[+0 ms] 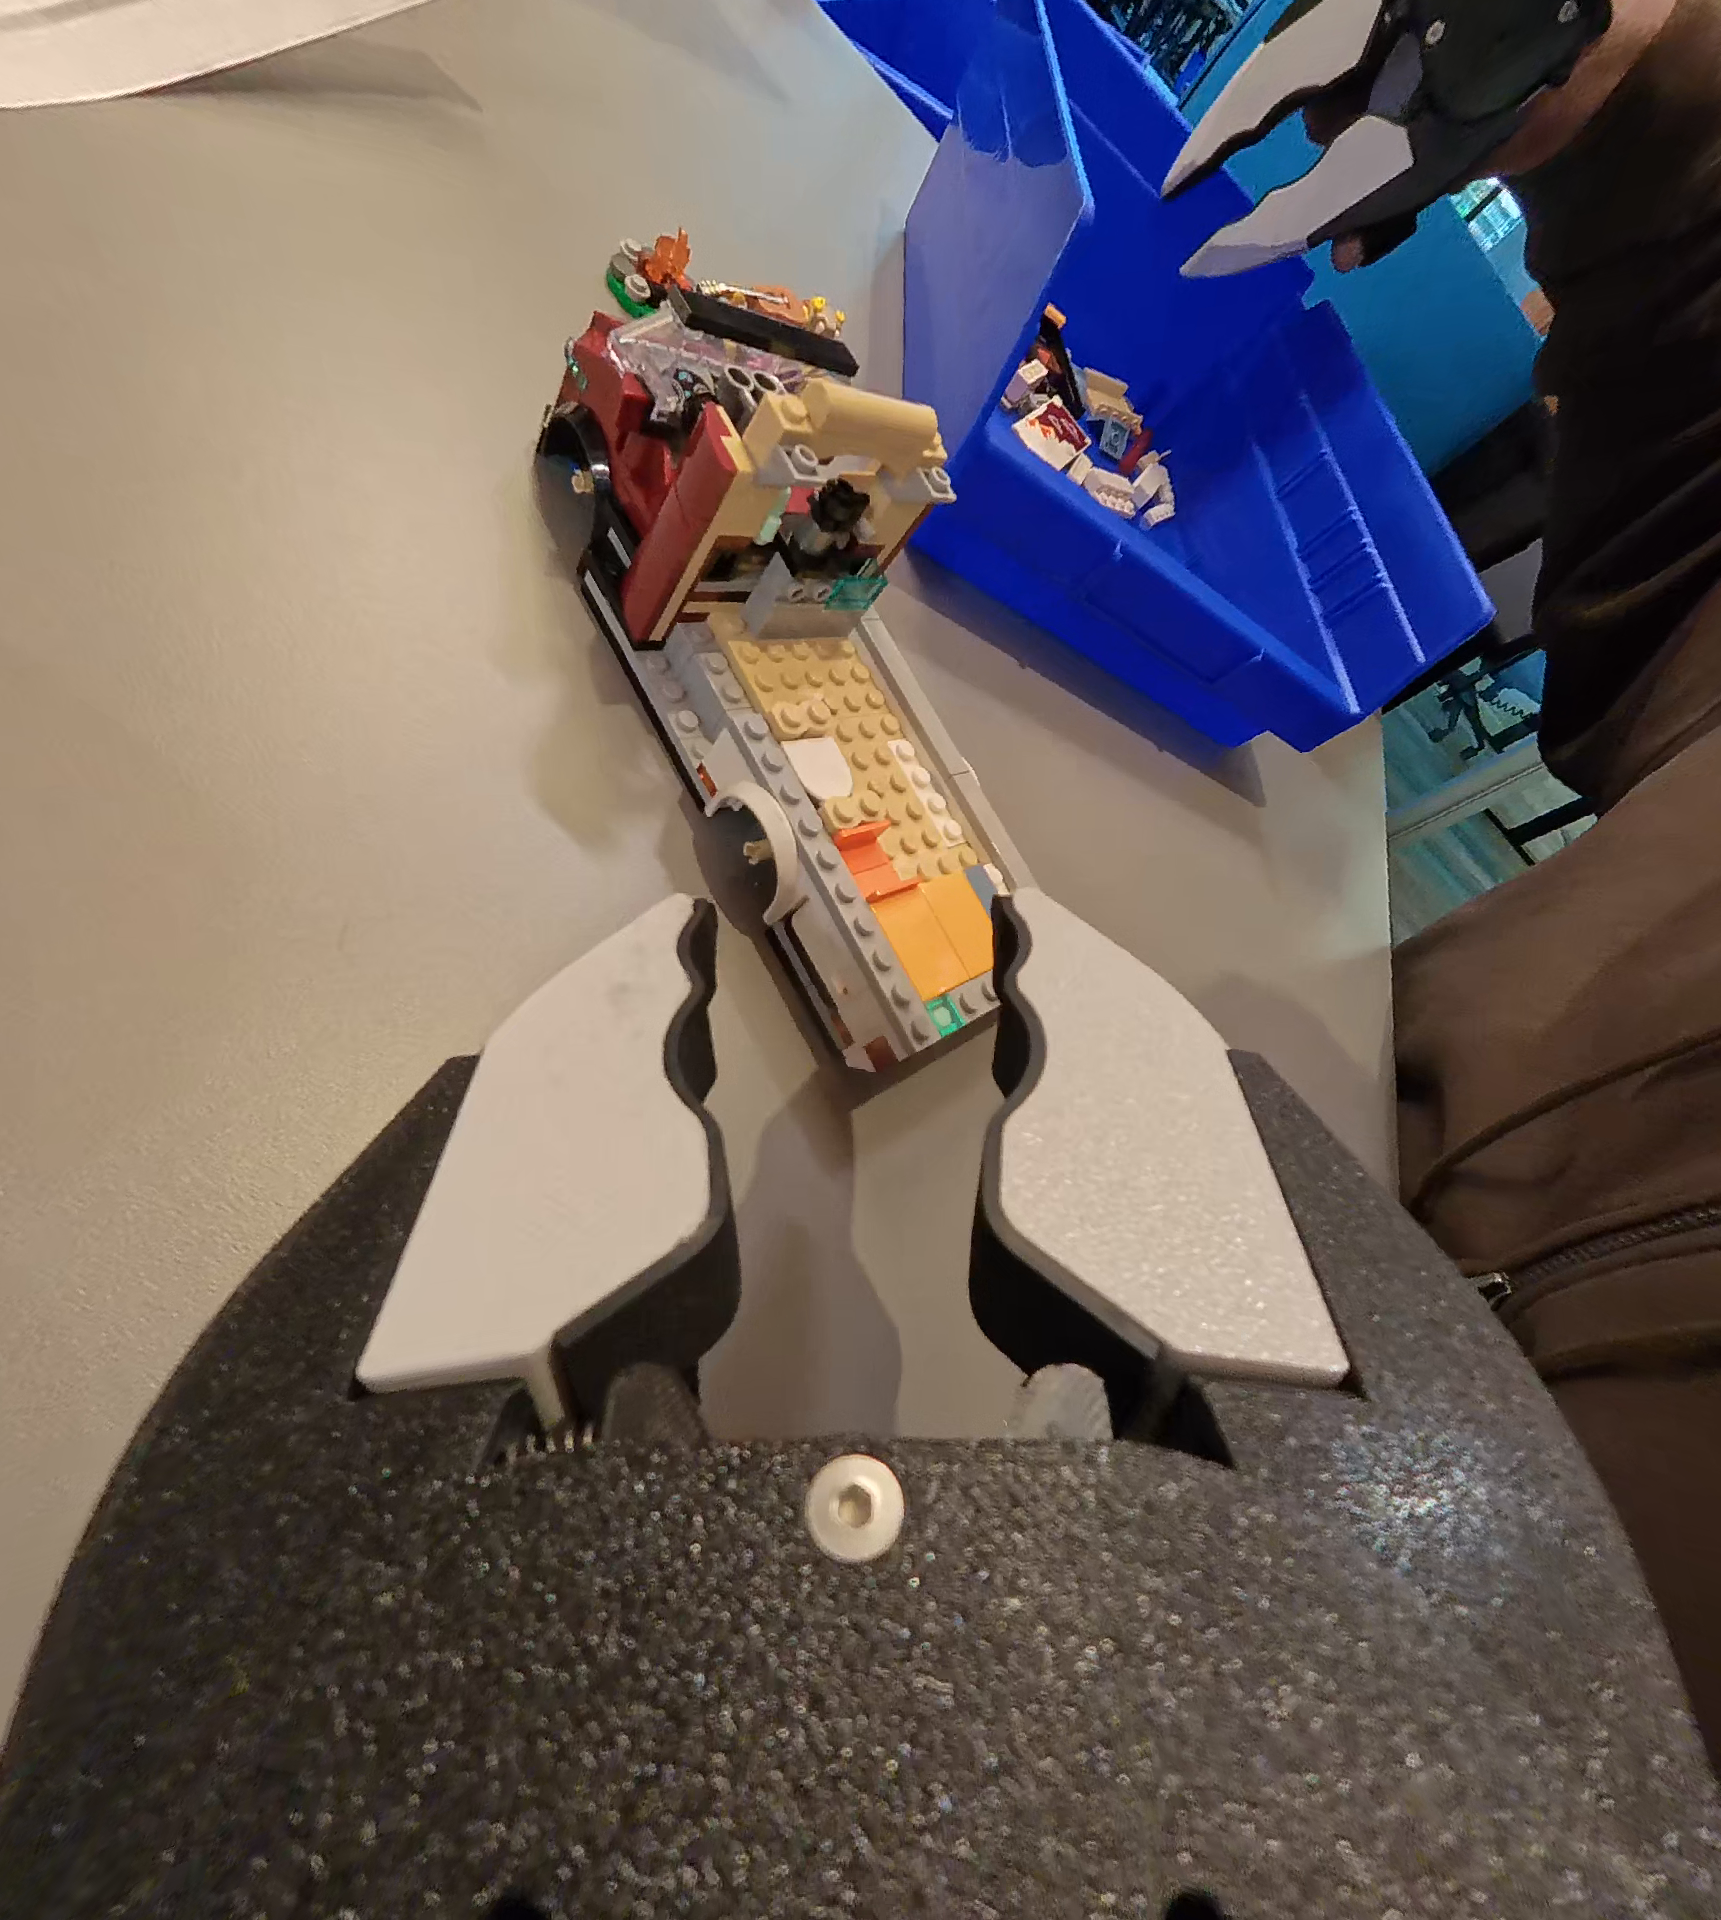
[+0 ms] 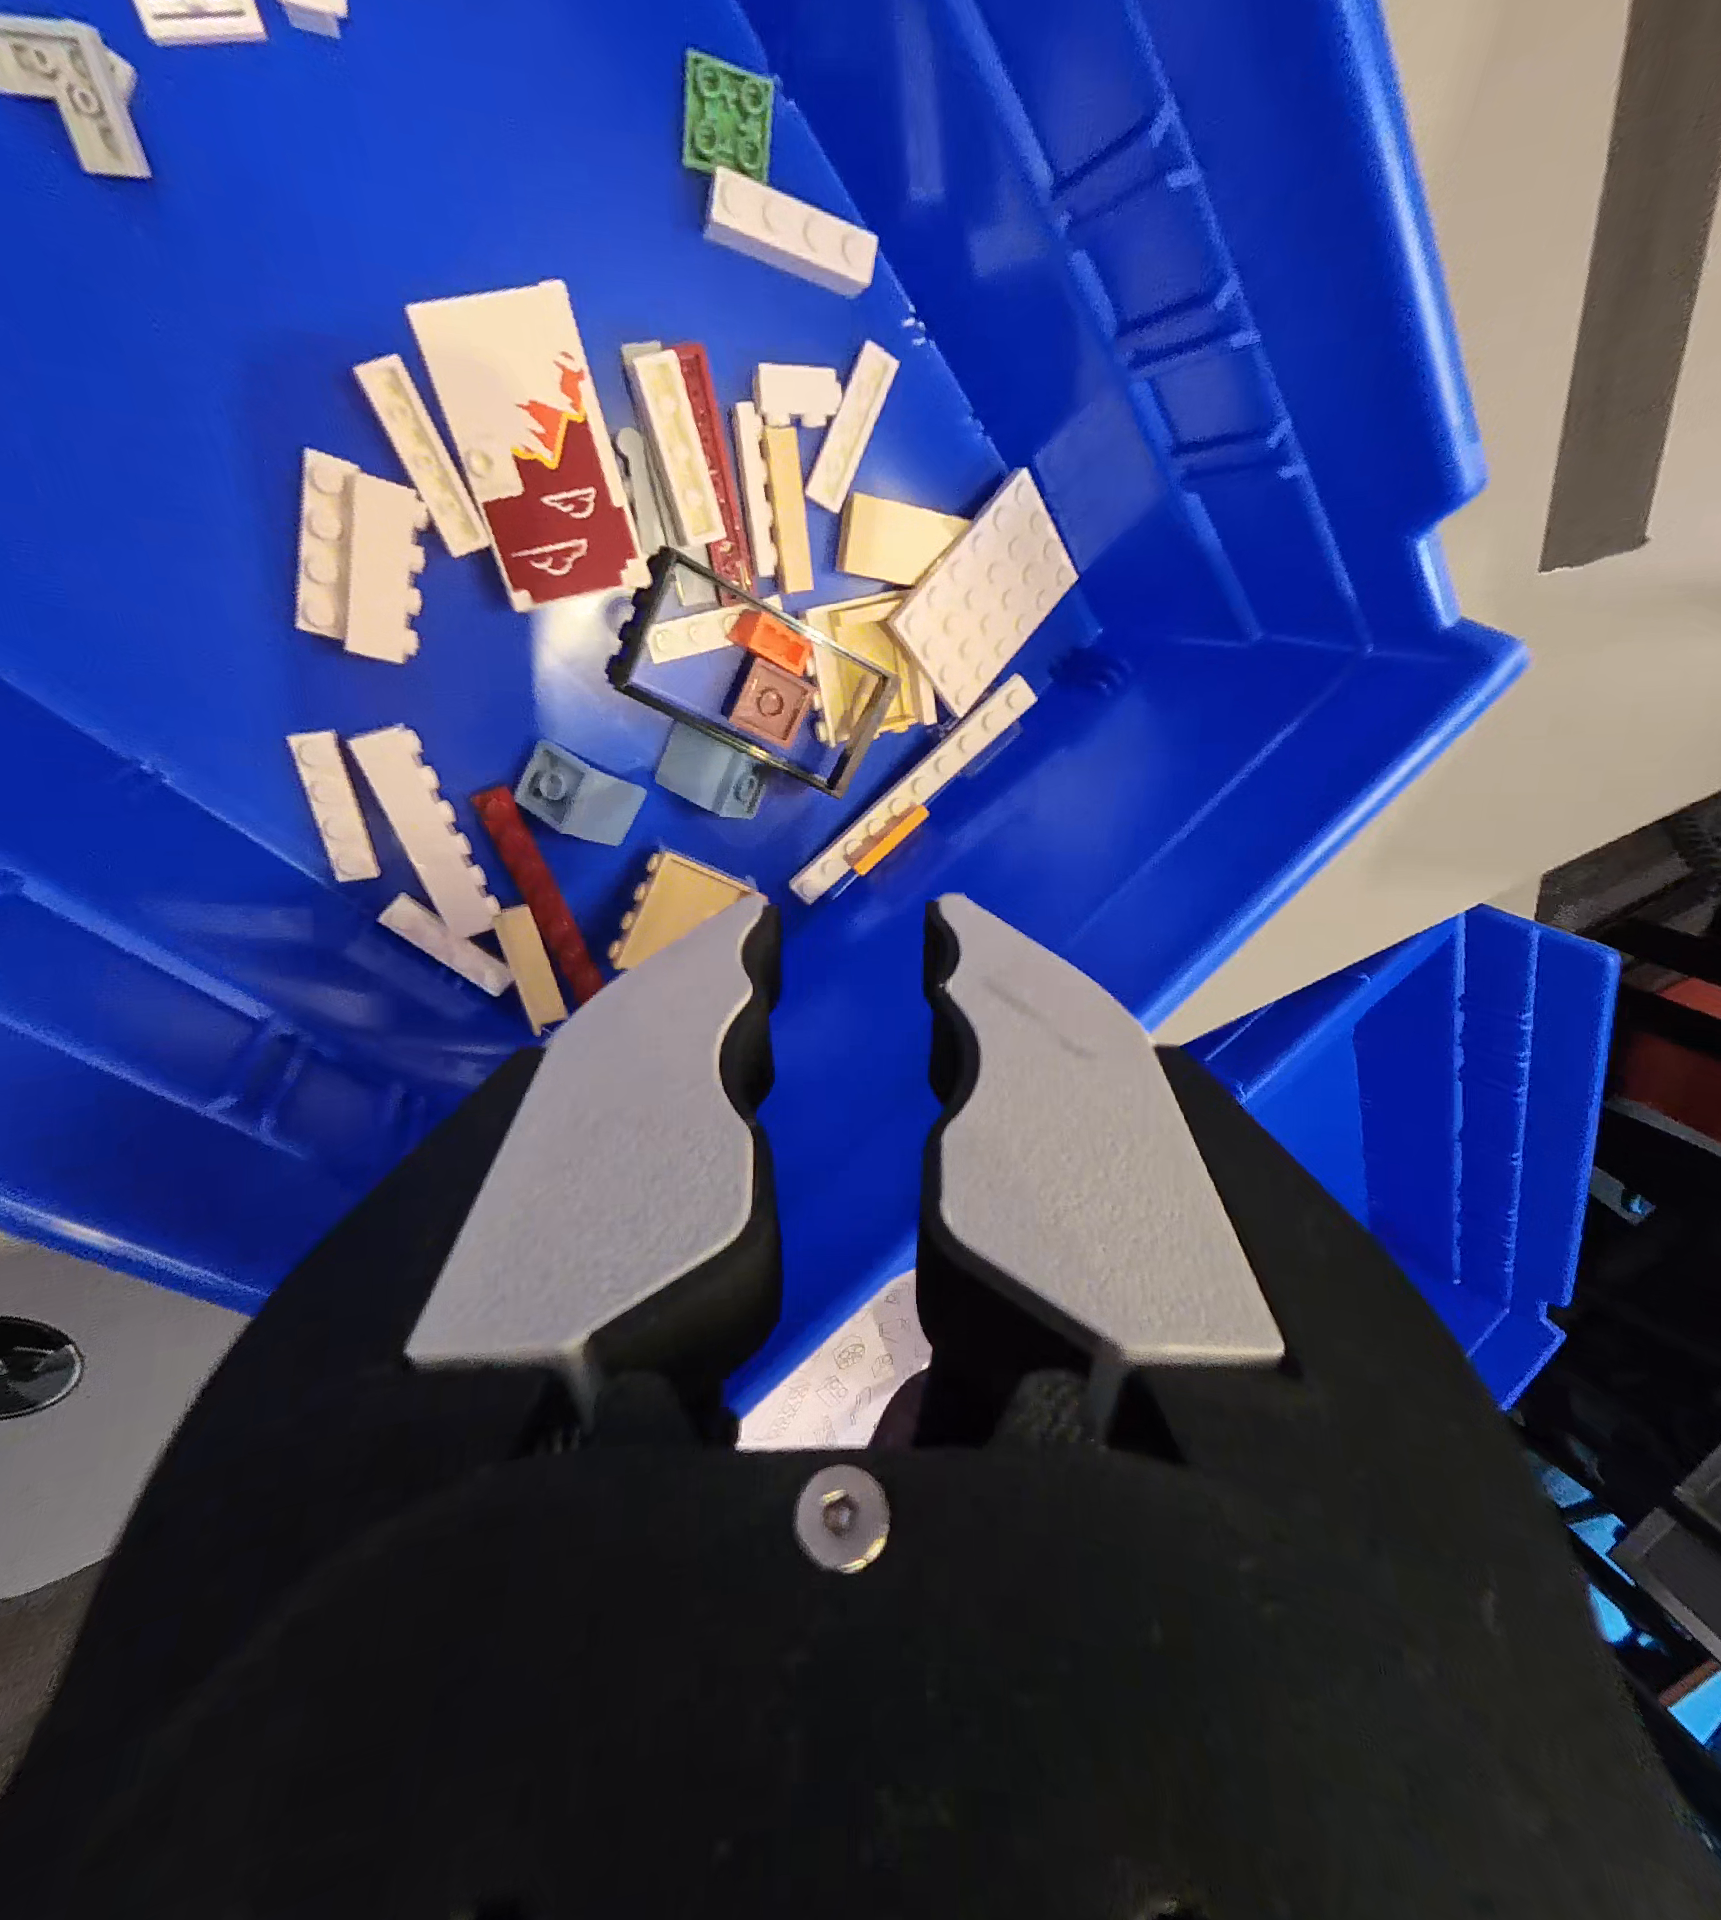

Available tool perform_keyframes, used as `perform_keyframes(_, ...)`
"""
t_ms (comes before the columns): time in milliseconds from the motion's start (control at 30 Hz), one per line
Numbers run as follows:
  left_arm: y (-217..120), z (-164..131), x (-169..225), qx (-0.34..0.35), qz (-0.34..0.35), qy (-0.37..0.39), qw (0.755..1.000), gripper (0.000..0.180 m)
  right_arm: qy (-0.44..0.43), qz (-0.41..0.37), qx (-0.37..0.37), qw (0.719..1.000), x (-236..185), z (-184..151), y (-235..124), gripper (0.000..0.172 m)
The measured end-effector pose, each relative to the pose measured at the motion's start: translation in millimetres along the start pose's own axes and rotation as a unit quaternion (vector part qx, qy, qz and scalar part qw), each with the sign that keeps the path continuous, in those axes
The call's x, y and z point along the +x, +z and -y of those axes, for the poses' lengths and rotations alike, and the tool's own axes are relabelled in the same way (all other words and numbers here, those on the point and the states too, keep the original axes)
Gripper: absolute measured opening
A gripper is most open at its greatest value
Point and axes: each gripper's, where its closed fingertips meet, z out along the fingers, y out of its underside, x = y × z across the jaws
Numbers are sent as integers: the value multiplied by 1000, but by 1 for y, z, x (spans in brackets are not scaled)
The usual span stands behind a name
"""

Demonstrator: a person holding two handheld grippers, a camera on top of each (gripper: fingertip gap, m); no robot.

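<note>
Left gripper: fingers set wide, straddling the near end of a brick-built vehicle that lies on the grey table. The right pad sits against the model's edge by the orange tiles. On the other side a sliver of table shows between the left pad and the model's black flank, though the wheel arch comes close to that fingertip. I cannot tell whether the model is actually clamped.

Model state, near to far: the near half is a bare studded floor of tan and grey plates with no walls or roof. The far half keeps its dark red and tan cab, with small parts piled behind it.

Right gripper: fingers at a narrow gap with nothing between them, only blue plastic showing through. It hangs over the blue bin, which stands just beside the model. A tan tile lies next to its left fingertip.

Further into the bin are loose bricks, mostly white and tan plates, a white and dark red printed panel, a clear window frame and a green plate.

A second blue bin stands alongside. A person's dark sleeve fills the right edge of the left wrist view.
</note>
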Motion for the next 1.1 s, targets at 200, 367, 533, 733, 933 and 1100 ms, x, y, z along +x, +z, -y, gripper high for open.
perform_keyframes(200,0,0,0,1,1,0,1000,52,-3,6,3,1000,-3,3,2,27)
perform_keyframes(367,0,0,0,0,0,1,1000,52,0,7,1,1000,-4,2,1,27)
perform_keyframes(533,0,0,0,1,-2,1,1000,52,-3,8,-3,1000,-5,2,1,27)
perform_keyframes(733,0,0,1,1,-2,1,1000,52,-2,7,-5,1000,-3,2,2,27)
perform_keyframes(933,0,0,1,1,-3,1,1000,52,-4,10,-7,1000,-5,3,3,27)
perform_keyframes(1100,0,0,1,1,-3,2,1000,52,-5,14,-8,1000,-6,3,5,27)
